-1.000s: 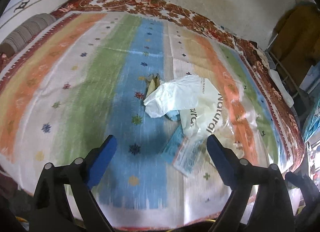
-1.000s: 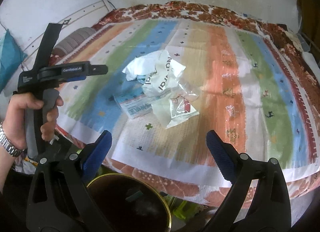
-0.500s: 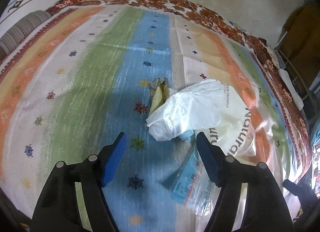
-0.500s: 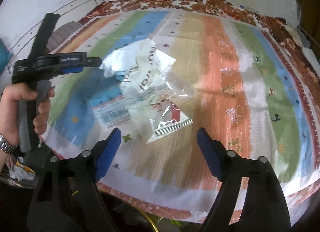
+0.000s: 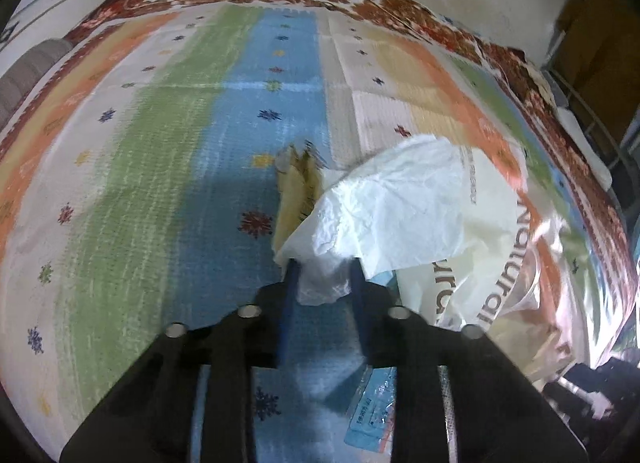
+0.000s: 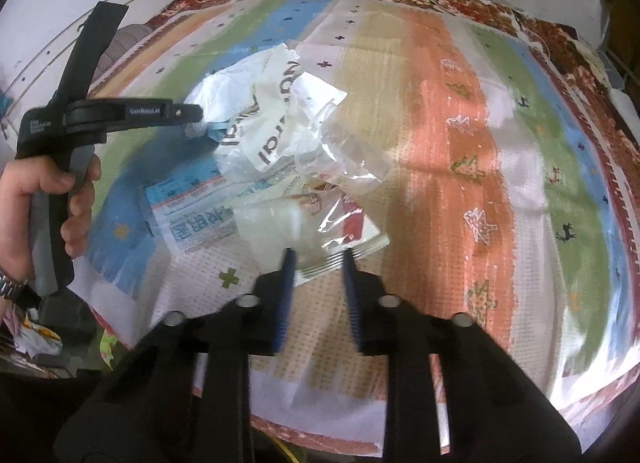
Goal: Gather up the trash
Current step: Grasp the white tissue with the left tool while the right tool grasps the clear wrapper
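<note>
The trash lies in a loose heap on the striped bedspread [image 6: 460, 111] of a bed, toward its near edge. On top is a crumpled white plastic bag [image 5: 404, 203] with dark lettering, its long axis running roughly from the blue stripe toward the orange one. Under its far-left edge a yellowish wrapper [image 5: 298, 191] pokes out, pointing away up the blue stripe. Below the bag lies a flat blue-and-white printed packet [image 6: 188, 219], long side across the bed's edge. Beside it are a clear crinkled film [image 6: 344, 159] and a clear snack wrapper [image 6: 340, 227] with red print, whose crimped end points toward the near edge.

The left hand-held gripper [image 5: 322, 275] slants steeply down at the heap. Its jaws are closing and stand narrow, with a bunched corner of the white bag between the blue pads; whether the pads press on it I cannot tell. In the right wrist view the person's left hand [image 6: 44, 203] is wrapped around that tool's grey handle, a metal watch strap at the wrist, the tool's tip at the bag's left edge.

The right hand-held gripper [image 6: 316, 263] also tilts steeply down, jaws closing and narrow. The snack wrapper's crimped edge sits between the pads; contact is not clear.
</note>
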Demonstrator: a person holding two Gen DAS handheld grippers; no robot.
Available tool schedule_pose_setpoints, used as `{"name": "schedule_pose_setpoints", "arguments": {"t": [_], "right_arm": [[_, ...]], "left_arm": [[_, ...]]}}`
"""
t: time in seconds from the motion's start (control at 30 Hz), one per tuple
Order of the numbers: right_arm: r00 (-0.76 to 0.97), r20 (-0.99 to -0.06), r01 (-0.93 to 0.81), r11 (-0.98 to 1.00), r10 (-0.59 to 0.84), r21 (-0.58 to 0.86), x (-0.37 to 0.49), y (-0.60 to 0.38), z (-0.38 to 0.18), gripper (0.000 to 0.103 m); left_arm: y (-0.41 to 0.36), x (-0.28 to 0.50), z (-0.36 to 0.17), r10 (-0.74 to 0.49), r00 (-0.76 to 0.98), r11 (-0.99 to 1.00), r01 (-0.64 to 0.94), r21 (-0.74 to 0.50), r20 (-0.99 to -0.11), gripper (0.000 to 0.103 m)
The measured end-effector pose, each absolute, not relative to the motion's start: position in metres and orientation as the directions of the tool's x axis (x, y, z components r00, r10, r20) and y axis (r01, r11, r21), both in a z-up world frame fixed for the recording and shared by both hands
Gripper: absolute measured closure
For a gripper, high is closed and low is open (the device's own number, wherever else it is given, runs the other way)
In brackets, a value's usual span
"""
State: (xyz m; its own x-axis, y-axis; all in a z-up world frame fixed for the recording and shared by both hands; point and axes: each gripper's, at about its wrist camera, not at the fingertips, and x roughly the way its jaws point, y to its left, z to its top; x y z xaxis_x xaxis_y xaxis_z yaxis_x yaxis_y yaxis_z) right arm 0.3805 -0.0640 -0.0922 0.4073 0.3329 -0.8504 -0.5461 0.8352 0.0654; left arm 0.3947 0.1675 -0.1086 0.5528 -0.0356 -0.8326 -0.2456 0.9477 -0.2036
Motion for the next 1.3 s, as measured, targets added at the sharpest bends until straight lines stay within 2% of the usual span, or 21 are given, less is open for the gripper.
{"name": "schedule_pose_setpoints", "arguments": {"t": [0.07,0.13,0.4,0.6,0.77,1.07,1.1,1.2,1.23,1.3], "right_arm": [[0.409,-0.851,-0.535,0.842,0.330,0.070,0.381,-0.067,-0.092,0.091],[0.416,-0.849,-0.528,0.847,0.326,0.066,0.382,-0.071,-0.089,0.096],[0.394,-0.825,-0.507,0.844,0.405,0.172,0.391,-0.088,-0.071,0.103],[0.396,-0.802,-0.557,0.811,0.448,0.178,0.384,-0.083,-0.055,0.103],[0.423,-0.779,-0.582,0.798,0.463,0.158,0.377,-0.085,-0.039,0.103],[0.415,-0.783,-0.516,0.829,0.463,0.216,0.384,-0.115,-0.037,0.103],[0.412,-0.784,-0.516,0.828,0.465,0.220,0.384,-0.116,-0.038,0.101],[0.392,-0.791,-0.497,0.831,0.471,0.249,0.387,-0.119,-0.043,0.080],[0.387,-0.792,-0.491,0.832,0.472,0.257,0.388,-0.120,-0.045,0.076],[0.381,-0.797,-0.485,0.835,0.469,0.260,0.390,-0.118,-0.049,0.076]], "left_arm": [[0.162,0.395,-0.110,-0.032,0.551,0.957,-0.224,-0.185,-0.834,0.098],[0.158,0.393,-0.108,-0.045,0.555,0.960,-0.207,-0.191,-0.830,0.100],[0.153,0.381,-0.081,-0.073,0.578,0.948,-0.214,-0.237,-0.813,0.102],[0.149,0.361,-0.048,-0.122,0.611,0.926,-0.213,-0.311,-0.782,0.102],[0.140,0.341,-0.020,-0.123,0.636,0.932,-0.190,-0.309,-0.762,0.102],[0.132,0.320,-0.001,-0.149,0.652,0.920,-0.185,-0.346,-0.743,0.102],[0.132,0.321,-0.001,-0.150,0.650,0.919,-0.186,-0.347,-0.745,0.102],[0.130,0.322,-0.003,-0.161,0.644,0.915,-0.187,-0.357,-0.748,0.102],[0.129,0.323,-0.004,-0.162,0.642,0.916,-0.184,-0.355,-0.749,0.102],[0.126,0.327,-0.007,-0.163,0.636,0.921,-0.176,-0.347,-0.754,0.102]]}}
